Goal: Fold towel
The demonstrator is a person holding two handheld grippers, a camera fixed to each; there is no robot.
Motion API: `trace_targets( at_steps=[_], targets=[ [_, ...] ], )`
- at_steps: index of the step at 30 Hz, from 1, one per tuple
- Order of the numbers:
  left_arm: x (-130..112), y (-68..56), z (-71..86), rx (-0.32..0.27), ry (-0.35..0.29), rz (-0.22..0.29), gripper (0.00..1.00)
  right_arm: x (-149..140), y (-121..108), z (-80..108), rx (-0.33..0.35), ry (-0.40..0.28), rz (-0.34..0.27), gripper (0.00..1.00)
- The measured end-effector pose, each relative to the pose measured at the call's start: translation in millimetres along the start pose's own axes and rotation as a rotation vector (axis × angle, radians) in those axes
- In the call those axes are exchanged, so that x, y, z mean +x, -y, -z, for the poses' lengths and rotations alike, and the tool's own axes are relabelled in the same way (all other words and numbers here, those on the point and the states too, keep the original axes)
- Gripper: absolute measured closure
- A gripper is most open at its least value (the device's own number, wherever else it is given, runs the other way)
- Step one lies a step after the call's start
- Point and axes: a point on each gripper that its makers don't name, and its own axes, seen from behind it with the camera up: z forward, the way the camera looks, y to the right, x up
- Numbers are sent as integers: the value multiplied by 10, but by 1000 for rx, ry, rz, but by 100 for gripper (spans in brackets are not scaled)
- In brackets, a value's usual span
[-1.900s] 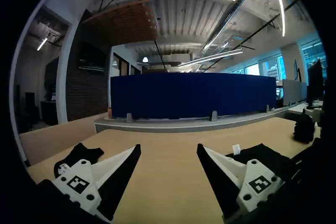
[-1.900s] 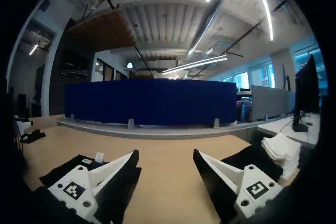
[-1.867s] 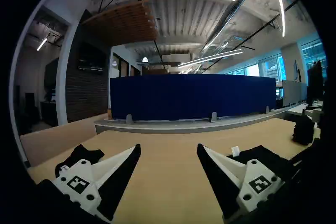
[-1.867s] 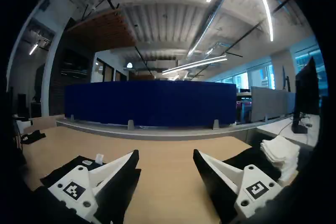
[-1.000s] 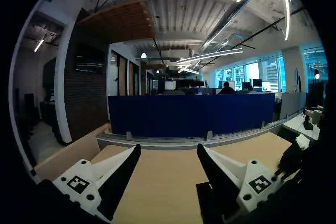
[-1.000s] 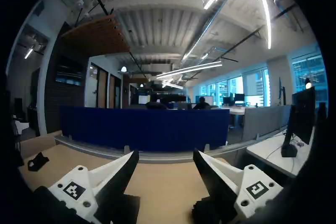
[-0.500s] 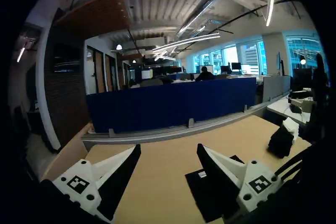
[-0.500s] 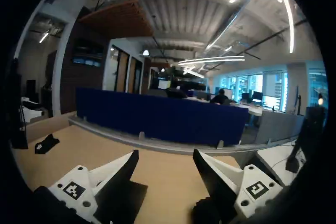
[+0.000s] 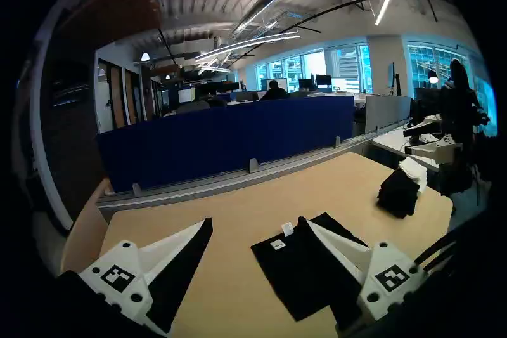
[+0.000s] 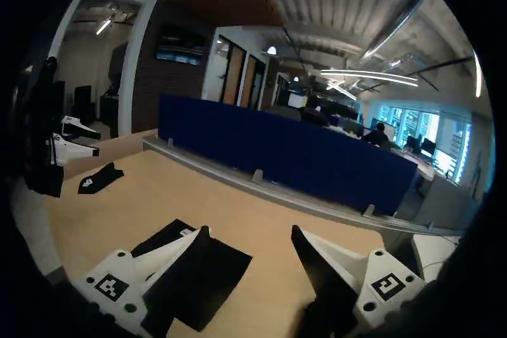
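A black towel (image 9: 298,271) with small white tags lies flat on the light wooden table (image 9: 209,211). My left gripper (image 9: 253,240) hovers above and just left of it, open and holding nothing. In the right gripper view the same black towel (image 10: 212,268) lies under the left finger, and my right gripper (image 10: 250,249) is open and holds nothing. The left gripper (image 10: 70,138) also appears far off at the left edge of that view, fingers apart.
A stack of folded black and white towels (image 9: 400,189) sits near the table's right corner. A small black cloth (image 10: 101,177) lies near the table's left end. A blue partition (image 9: 222,141) runs along the far edge, with desks and monitors beyond it.
Both grippers have risen from low over the table and tilted down. The flat black towel and the folded stack have come into fuller view. Both stay open.
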Motion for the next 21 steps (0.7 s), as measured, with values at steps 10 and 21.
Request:
trace_targets(
  at_steps=[10, 21],
  targets=[
    [-326, -120, -101, -29, 53, -58, 1, -333, 148, -97, 41, 50, 14, 0],
    [-917, -316, -224, -66, 134, -91, 1, -872, 297, -232, 71, 105, 4, 0]
  ],
)
